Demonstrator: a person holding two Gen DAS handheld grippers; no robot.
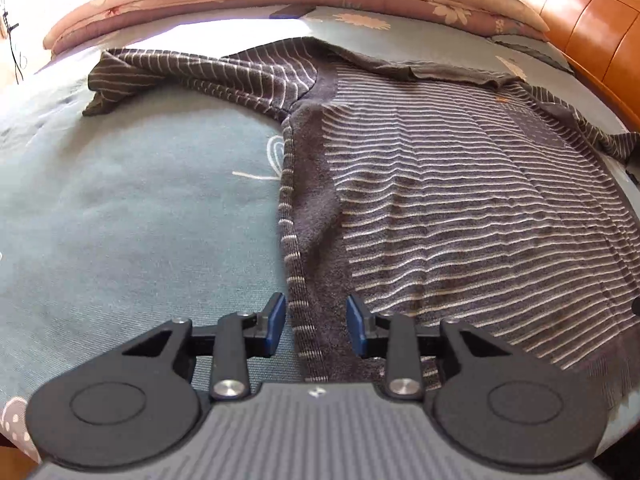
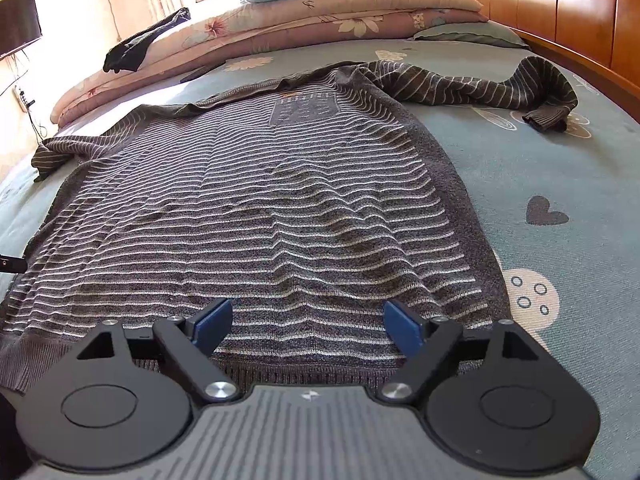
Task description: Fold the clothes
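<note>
A grey sweater (image 1: 460, 184) with thin pale stripes lies spread flat on a teal bedsheet (image 1: 140, 200) printed with flowers and hearts. The left gripper (image 1: 316, 326) hovers over the sweater's side edge near the hem, its jaws partly spread; the striped side seam runs up between the blue pads (image 1: 276, 326), which do not press on it. Ahead and to the left of these jaws, one sleeve (image 1: 192, 76) stretches out across the sheet.

The right gripper (image 2: 308, 326) sits over the sweater's hem (image 2: 304, 376), its jaws spread wide and nothing pinched; the ribbed band lies just below the pads. Straight ahead of them the body of the sweater runs up to a chest patch (image 2: 304, 110), and ahead to the right the other sleeve (image 2: 500, 88) lies curled, cuff down. Beyond the sweater, folded floral quilts (image 2: 280, 28) are stacked beside a wooden headboard (image 2: 560, 12).
</note>
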